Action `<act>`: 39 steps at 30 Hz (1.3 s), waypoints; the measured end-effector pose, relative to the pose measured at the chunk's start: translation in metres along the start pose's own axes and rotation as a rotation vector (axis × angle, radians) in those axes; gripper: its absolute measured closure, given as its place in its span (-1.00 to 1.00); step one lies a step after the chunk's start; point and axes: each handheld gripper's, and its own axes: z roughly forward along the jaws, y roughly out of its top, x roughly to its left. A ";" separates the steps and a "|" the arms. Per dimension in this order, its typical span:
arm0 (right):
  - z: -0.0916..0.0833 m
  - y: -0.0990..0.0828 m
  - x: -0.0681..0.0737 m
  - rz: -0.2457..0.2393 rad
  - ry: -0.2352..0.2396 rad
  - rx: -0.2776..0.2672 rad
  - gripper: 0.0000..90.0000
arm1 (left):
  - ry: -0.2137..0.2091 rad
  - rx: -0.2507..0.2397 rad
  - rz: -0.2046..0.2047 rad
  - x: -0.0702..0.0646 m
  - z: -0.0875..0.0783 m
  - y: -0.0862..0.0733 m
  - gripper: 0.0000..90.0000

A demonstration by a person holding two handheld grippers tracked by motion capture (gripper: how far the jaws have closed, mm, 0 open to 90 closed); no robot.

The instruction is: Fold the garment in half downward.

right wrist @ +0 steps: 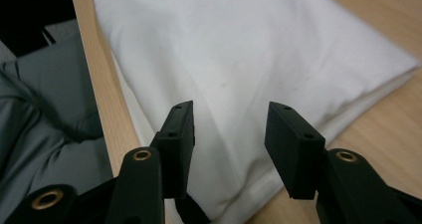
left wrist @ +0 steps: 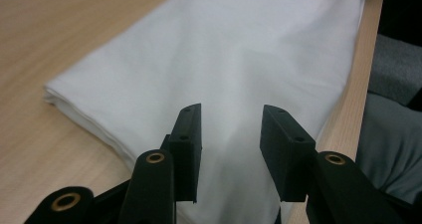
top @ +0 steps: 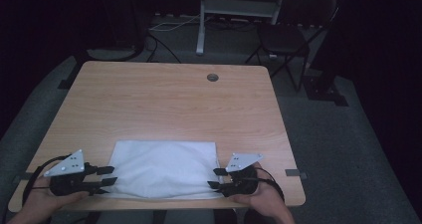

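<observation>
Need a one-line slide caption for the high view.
Person's left gripper and right gripper, jaws open, flank a folded white cloth at the near edge of a wooden table.

**No readable text in any view**

No words, labels, brand marks, numbers or signs can be read anywhere. The folded white cloth (top: 163, 168) is plain, with no tag or print showing. The wooden counter (top: 169, 104) bears only its grain. The grey three-cornered plates on the hand-held grippers carry small holes but no lettering, and the black jaws seen in both gripper views show only screw holes and brass rivets. The dim background furniture is too dark to reveal any writing.
</observation>
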 end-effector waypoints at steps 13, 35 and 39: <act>0.008 -0.003 0.001 -0.029 -0.015 0.066 0.19 | -0.007 0.095 0.009 -0.001 0.013 -0.002 0.34; 0.009 0.005 -0.034 -0.019 -0.140 0.084 0.15 | 0.044 0.115 0.007 0.032 0.046 0.026 0.34; 0.010 0.006 -0.040 -0.018 -0.153 0.079 0.15 | 0.049 0.117 0.005 0.039 0.052 0.031 0.34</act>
